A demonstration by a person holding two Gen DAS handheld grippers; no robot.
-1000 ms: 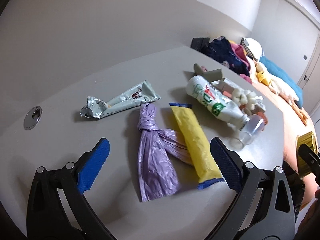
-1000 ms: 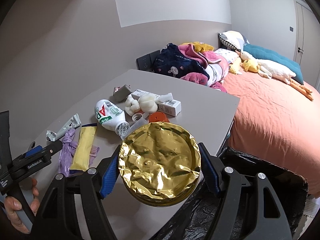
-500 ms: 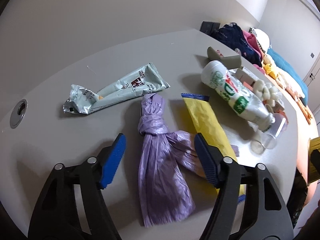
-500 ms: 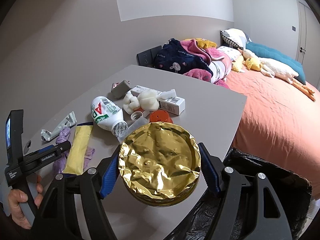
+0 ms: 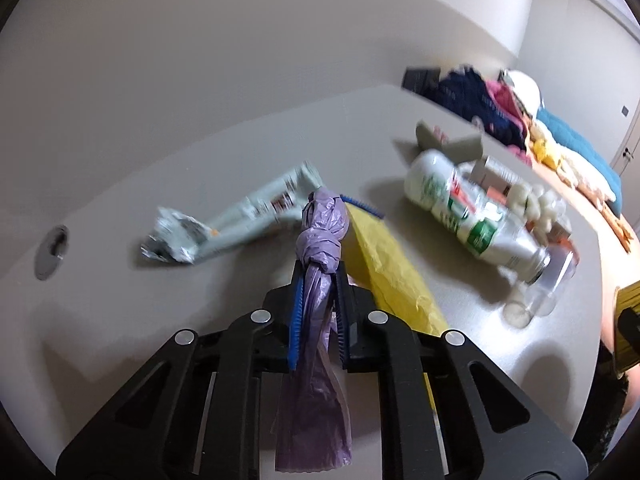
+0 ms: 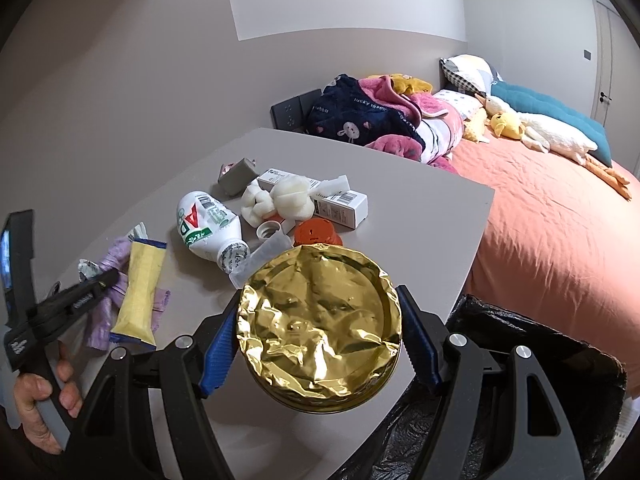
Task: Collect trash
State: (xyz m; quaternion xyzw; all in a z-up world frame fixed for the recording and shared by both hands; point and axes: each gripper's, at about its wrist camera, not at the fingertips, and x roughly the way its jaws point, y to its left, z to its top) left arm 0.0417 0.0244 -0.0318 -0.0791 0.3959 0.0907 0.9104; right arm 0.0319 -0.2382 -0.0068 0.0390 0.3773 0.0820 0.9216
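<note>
Two grippers, both holding trash over a grey table [image 6: 420, 216]. The purple bag [image 5: 320, 280], knotted, runs lengthwise away from the left-wrist cam, knot at the far end and loose tail toward the lens. The left gripper [image 5: 317, 280] is pinched narrow on it just below the knot, blue pads [image 5: 295, 320] pressing each side. The bag's lower part is hidden by the gripper frame in places; whether it is lifted or touching the table can't be told. Just beside it on the right lies a yellow wrapper [image 5: 384, 264], long axis parallel w/ the bag, partly under it. A silver wrapper [image 5: 228, 228] lies to the left, blurred. A white bottle [image 5: 468, 216] lies on its side further right, neck toward the table edge.

The right gripper [image 6: 320, 328] is spread wide, clamped on a gold foil lid [image 6: 320, 320], face toward the cam, above the table corner. A black bin bag [image 6: 520, 360] sits below right, cut off by the frame.
</note>
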